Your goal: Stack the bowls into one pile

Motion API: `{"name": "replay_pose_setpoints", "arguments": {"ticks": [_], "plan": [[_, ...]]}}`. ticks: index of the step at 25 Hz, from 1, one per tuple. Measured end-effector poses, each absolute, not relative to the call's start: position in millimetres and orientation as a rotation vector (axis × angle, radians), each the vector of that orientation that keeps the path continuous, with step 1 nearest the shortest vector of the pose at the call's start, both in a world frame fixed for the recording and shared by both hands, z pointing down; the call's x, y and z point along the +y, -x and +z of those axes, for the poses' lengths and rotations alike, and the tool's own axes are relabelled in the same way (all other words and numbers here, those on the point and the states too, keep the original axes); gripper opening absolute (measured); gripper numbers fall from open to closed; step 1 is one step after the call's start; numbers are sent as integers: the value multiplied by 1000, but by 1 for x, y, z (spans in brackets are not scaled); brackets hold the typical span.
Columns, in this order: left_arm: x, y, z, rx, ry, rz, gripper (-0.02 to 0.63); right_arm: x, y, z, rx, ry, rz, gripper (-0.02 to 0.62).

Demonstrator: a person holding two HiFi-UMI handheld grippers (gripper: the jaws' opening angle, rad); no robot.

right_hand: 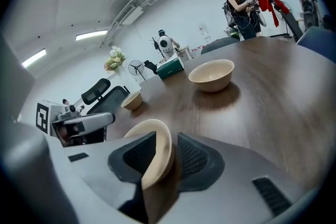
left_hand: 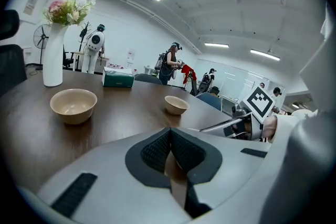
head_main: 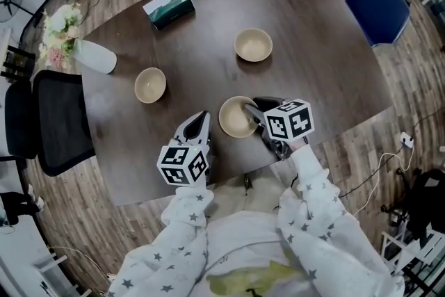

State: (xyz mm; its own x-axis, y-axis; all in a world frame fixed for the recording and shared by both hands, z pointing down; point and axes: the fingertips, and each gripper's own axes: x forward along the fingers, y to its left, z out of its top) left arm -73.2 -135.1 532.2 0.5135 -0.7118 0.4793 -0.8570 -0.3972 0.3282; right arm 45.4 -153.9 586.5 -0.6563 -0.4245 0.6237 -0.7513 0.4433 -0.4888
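The right gripper [head_main: 253, 109], jaws apart, straddles the three-o'clock rim of the near bowl [head_main: 235, 119], the left gripper [head_main: 202, 117] clenched empty; clamping should come next.

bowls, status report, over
Left gripper shut, empty. Right gripper open, near bowl rim between its jaws. Left bowl, far bowl apart on the table, none stacked. Tissue box, vase off to the side.
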Motion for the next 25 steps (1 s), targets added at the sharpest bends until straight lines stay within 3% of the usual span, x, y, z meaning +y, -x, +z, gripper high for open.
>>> {"name": "replay_pose_setpoints", "arguments": {"ticks": [7,13,25], "plan": [[-132,78,538,-1258,-2209,354,25,-152,-40,597,-2230,-1002,1101,115],[-130,81,538,-1231,-2221,349,25,-152,-45,601,-2182,-1059,1087,47],[-129,78,519,-1119,-2347,304,26,-151,-52,579,-2202,-1274,1179,44]]}}
